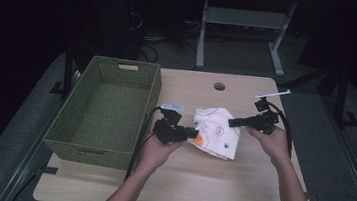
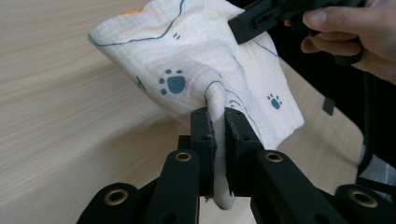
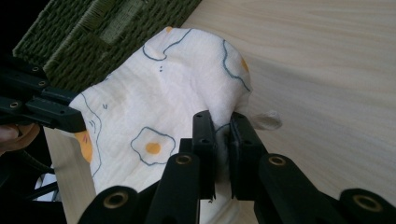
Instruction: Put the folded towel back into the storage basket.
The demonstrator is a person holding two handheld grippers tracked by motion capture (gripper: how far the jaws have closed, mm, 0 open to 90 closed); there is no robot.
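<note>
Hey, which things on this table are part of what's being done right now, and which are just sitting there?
In use:
cloth, pinched at two edges
left gripper, shut on it
right gripper, shut on it

Just there:
green basket, left of the cloth
table

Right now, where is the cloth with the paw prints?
In the high view the cloth is mid-table, right of the green basket, pinched between the left gripper and right gripper.

Green woven basket (image 1: 102,112) on wooden table (image 1: 218,185)
</note>
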